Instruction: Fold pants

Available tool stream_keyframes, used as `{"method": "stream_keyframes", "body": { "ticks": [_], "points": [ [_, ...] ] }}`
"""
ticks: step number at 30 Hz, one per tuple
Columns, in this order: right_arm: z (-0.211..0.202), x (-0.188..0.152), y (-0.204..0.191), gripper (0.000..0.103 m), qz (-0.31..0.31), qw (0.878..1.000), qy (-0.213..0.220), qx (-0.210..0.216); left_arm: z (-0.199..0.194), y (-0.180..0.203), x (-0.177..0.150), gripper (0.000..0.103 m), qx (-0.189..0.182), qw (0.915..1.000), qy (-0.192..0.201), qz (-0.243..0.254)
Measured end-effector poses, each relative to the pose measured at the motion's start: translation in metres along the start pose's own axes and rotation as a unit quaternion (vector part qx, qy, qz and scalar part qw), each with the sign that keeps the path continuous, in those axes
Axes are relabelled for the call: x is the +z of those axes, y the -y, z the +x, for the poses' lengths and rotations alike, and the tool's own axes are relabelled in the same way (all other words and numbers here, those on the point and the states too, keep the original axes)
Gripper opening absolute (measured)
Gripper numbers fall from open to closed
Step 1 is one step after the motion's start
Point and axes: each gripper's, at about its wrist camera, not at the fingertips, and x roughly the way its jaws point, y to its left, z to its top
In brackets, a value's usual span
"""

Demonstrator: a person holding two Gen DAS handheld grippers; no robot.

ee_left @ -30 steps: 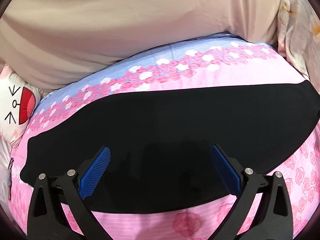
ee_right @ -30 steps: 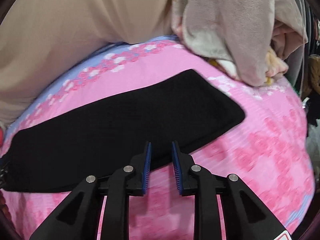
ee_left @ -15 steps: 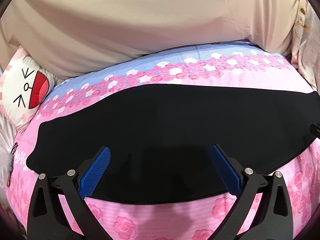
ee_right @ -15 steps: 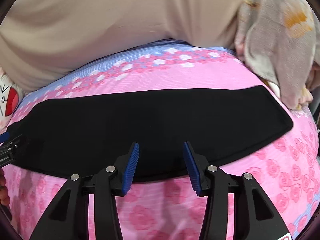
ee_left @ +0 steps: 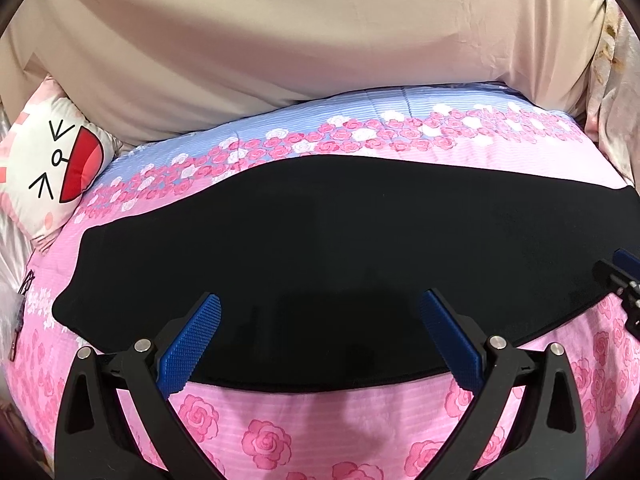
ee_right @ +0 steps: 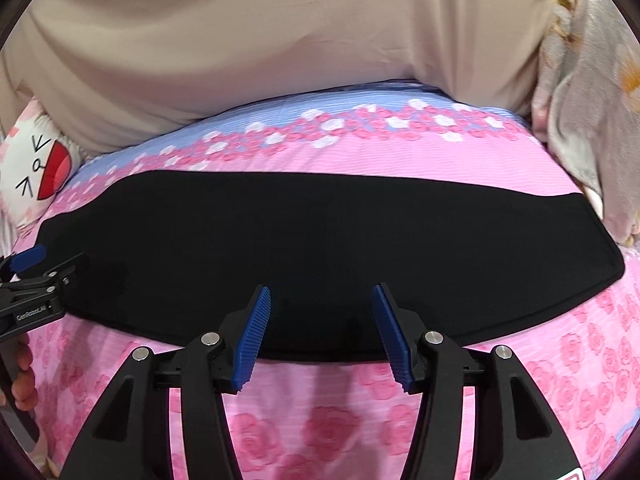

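While black pants (ee_left: 340, 248) lie as one long flat strip on the bed (ee_left: 320, 424), crosswise folds remain; I hold left gripper (ee_left: 320, 336) and right gripper (ee_right: 320, 328) with jaws open, empty.

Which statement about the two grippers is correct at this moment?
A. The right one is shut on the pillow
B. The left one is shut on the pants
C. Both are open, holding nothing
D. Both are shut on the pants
C: the left gripper and the right gripper both have spread jaws over the black pants, holding nothing.
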Motion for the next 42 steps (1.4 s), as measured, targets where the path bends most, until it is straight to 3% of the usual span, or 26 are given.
{"method": "stream_keyframes", "body": {
  "ticks": [10,28,31,34,37,40,42],
  "points": [
    [0.003,-0.002,-0.022,0.059,-0.018,0.999,0.001,0.026,-0.013,0.005,-0.004,0.098,-0.020,0.9995,0.024,0.005],
    [0.004,-0.006,0.016,0.065,0.014,1.000,0.009,0.002,-0.003,0.024,-0.005,0.098,-0.018,0.9996,0.013,0.019],
    [-0.004,-0.004,0.050,0.065,0.037,0.999,0.018,-0.028,-0.001,0.025,-0.005,0.098,-0.015,0.9996,0.010,0.023],
    [-0.022,-0.001,0.109,0.065,0.081,0.992,0.040,-0.084,0.001,0.026,-0.004,0.098,-0.011,0.9995,0.008,0.027],
    [-0.034,0.006,0.187,0.065,0.122,0.978,0.047,-0.160,0.005,0.031,-0.002,0.098,-0.009,0.9995,0.004,0.031],
    [-0.033,0.020,0.235,0.065,0.118,0.972,0.047,-0.197,0.008,0.040,0.000,0.098,-0.007,0.9993,0.003,0.037],
    [-0.024,0.035,0.262,0.065,0.107,0.974,0.040,-0.196,0.010,0.048,0.003,0.098,-0.003,0.9991,0.002,0.043]
  ]
}}
